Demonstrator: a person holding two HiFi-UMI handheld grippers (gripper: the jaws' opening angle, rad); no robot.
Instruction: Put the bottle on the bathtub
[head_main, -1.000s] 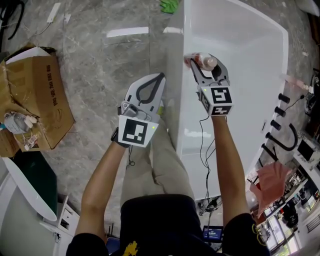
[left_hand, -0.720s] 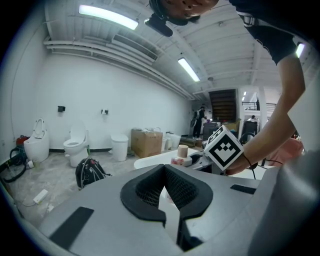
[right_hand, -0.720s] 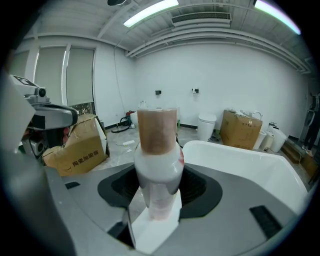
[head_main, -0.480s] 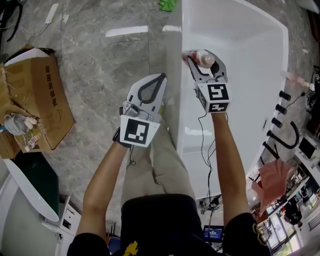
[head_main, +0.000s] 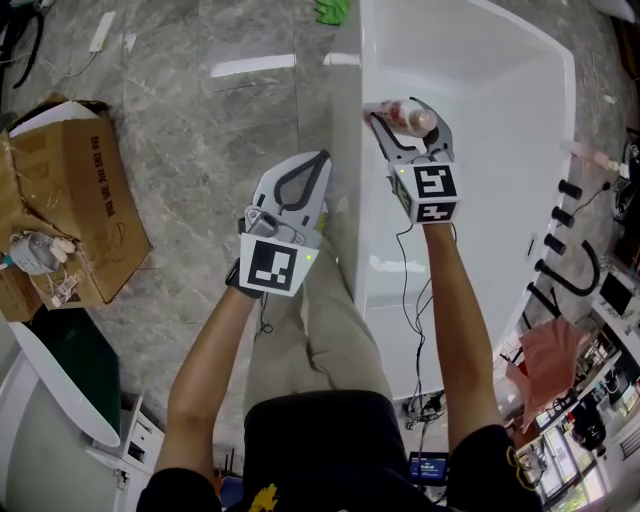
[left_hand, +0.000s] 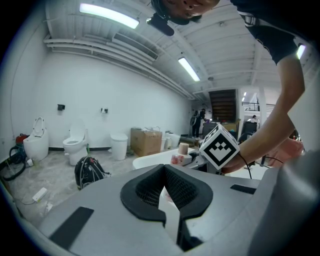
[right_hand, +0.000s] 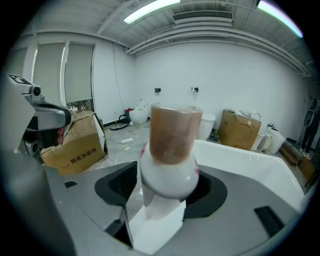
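bathtub (head_main: 347, 205) rim, right gripper (head_main: 401, 109) around bottle (head_main: 410, 117)

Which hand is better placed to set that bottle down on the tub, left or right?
Right. The right tongs are closed on the bottle and hold it close to the bathtub rim. The left tongs are shut on nothing, out over the floor beside the tub.
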